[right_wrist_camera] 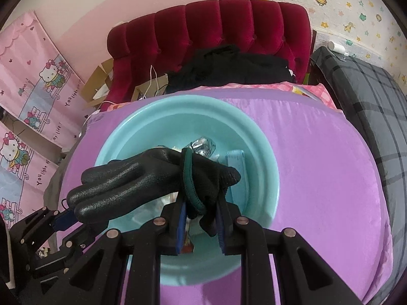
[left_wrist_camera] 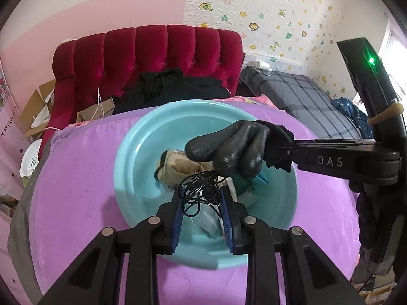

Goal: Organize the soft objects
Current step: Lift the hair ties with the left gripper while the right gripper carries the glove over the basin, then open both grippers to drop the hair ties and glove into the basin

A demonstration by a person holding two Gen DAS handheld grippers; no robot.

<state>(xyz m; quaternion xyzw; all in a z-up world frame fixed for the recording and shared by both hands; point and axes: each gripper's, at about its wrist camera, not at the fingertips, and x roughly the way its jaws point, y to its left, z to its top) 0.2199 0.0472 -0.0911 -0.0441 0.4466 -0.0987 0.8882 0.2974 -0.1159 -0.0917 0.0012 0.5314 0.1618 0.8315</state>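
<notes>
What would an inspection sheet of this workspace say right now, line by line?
Surface: purple sheet over a bed, carrying a teal basin.
Job's things: black glove held above the basin; tangle of black cord held above it too; tan cloth and a blue strip lie inside.
Clutter: clear wrapper in the basin; cardboard beside the bed.
Grippers: right gripper shut on the glove's cuff; left gripper shut on the cord.
Cables: white cable hanging by the headboard.
Surroundings: red headboard, black clothes, grey plaid bedding, pink wall, animal-sticker wallpaper.
</notes>
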